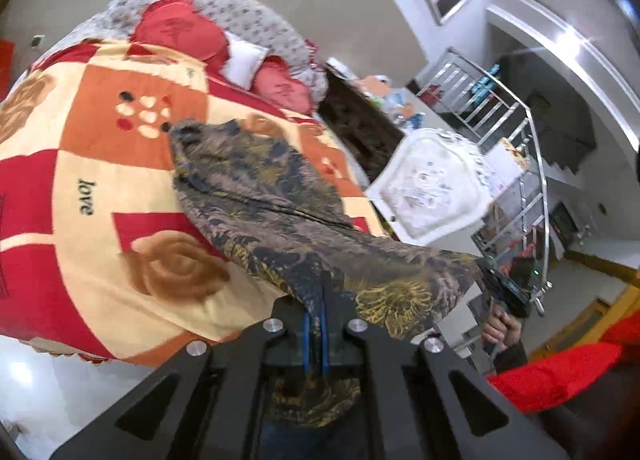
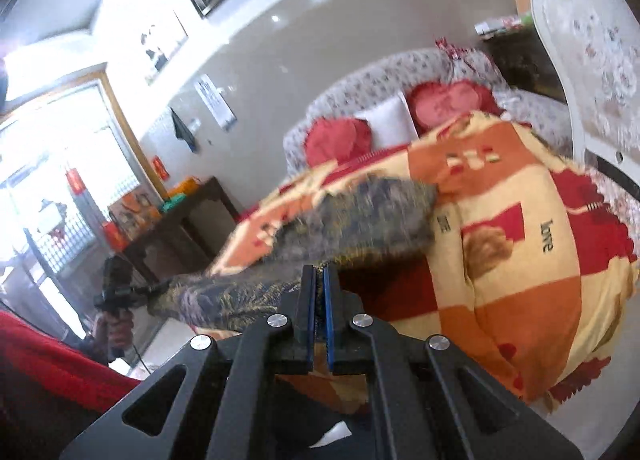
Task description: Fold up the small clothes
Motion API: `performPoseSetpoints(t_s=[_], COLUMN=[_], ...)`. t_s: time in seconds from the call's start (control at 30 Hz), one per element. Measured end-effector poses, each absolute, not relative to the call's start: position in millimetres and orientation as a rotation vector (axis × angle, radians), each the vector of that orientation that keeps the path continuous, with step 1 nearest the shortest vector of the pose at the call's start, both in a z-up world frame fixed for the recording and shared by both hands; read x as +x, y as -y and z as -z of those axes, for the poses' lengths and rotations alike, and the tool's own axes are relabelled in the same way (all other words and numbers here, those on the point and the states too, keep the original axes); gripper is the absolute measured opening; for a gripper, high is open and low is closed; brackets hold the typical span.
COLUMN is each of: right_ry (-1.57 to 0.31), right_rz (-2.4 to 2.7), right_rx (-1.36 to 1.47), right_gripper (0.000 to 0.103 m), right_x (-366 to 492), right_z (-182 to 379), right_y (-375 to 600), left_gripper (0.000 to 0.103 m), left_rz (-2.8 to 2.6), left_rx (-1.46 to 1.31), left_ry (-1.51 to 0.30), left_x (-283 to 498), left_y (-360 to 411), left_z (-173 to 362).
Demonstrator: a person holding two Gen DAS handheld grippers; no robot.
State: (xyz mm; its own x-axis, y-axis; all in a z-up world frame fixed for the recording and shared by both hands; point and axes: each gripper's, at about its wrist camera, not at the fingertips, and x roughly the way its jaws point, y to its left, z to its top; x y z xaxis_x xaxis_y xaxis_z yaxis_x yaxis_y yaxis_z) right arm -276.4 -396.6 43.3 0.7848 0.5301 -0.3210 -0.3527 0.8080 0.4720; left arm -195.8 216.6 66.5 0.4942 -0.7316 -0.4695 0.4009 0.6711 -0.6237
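Note:
A dark patterned garment [image 1: 280, 203] with gold and blue leaf print hangs lifted off the blanket-covered bed. My left gripper [image 1: 316, 300] is shut on its near edge; cloth drapes over and under the blue pads. The garment [image 2: 360, 219] stretches from my right gripper [image 2: 319, 280], shut on another edge, across to the left gripper [image 2: 120, 292] seen at the left, held by a hand. In the left wrist view the right gripper [image 1: 508, 288] shows at the cloth's right end. The garment's far end still rests on the blanket.
The bed carries an orange, red and cream blanket [image 1: 100, 163] with red and white cushions [image 1: 180, 27] at its head. A white ornate chair [image 1: 432, 187] and a metal stair rail [image 1: 512, 163] stand right of the bed. A dark wooden side table [image 2: 176, 227] is at the left.

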Motion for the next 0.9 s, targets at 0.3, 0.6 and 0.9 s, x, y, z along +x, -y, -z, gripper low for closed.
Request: performPoseSetpoints(t_s=[0.3,0.6,0.9], right_ry=[-0.502,-0.624,-0.737], right_rz=[-0.444,-0.235,-0.114], right_rx=[0.45,0.477,0.424], right_gripper=[0.007,0.007,0.007], right_x=[-211.5,-33.5,73.1], right_z=[-27.6,10.9,49.5], right_y=[397.2,397.9,388.0], left_gripper=[0.003,0.003,0.005], left_rz=[0.488,0.35,0.221], left_rx=[-0.582,-0.609,-0.45], left_ry=[-0.821,-0.815,-0.903], left_x=[-63.7,115.8,194.8], left_y=[-203.1,-182.0,-156.1], left_z=[-34.4,2.4,53.6])
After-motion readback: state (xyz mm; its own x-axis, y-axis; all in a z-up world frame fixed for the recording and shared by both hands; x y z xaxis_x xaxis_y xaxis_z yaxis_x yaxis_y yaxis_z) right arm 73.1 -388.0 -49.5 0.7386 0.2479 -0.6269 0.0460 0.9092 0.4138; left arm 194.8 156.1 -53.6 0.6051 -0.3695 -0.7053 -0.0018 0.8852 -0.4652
